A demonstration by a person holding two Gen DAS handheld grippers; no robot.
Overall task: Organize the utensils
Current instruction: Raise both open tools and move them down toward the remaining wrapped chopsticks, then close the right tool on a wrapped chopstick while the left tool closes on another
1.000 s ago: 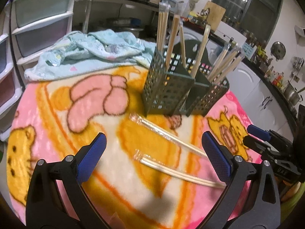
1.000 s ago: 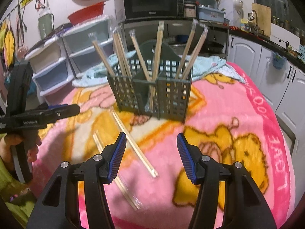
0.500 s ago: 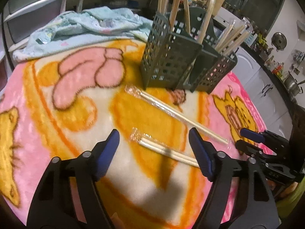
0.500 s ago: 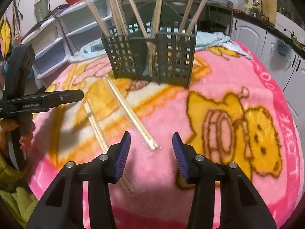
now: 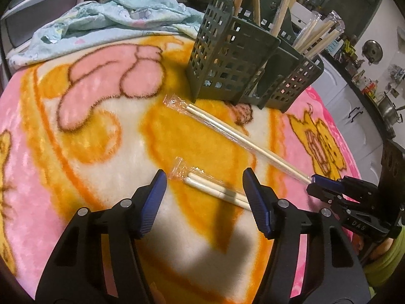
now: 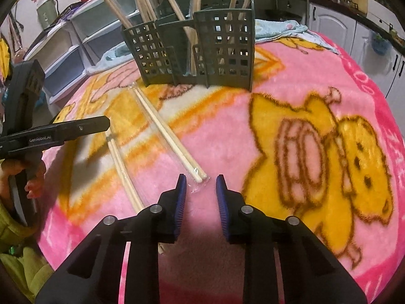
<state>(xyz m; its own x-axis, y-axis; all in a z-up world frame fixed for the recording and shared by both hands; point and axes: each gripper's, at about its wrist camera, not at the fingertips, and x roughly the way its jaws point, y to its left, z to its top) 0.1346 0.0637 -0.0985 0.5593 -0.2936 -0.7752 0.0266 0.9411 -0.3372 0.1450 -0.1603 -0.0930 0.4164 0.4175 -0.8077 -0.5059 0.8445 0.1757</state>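
Two plastic-wrapped chopstick pairs lie on the pink cartoon blanket (image 5: 76, 131) in front of a dark green slotted utensil holder (image 5: 235, 58) (image 6: 192, 53) that has several wrapped chopsticks standing in it. My left gripper (image 5: 205, 190) hangs low over the nearer pair (image 5: 217, 190); its jaws are closing with the pair's thick end between them, pads not touching. My right gripper (image 6: 201, 192) is closing around the tip of the longer pair (image 6: 167, 131) (image 5: 235, 131); the wrapper end lies between its pads, still apart from them.
A crumpled light blue cloth (image 5: 114, 20) lies behind the holder. Plastic drawer units (image 6: 76, 40) stand past the table's far left edge, kitchen cabinets (image 6: 336, 25) to the right. The person's hand (image 6: 17, 174) and green sleeve hold the left gripper's handle.
Both grippers have sunk toward the blanket and tilted further down. Both sets of jaws have narrowed, the left around the nearer pair, the right around the longer pair's tip.
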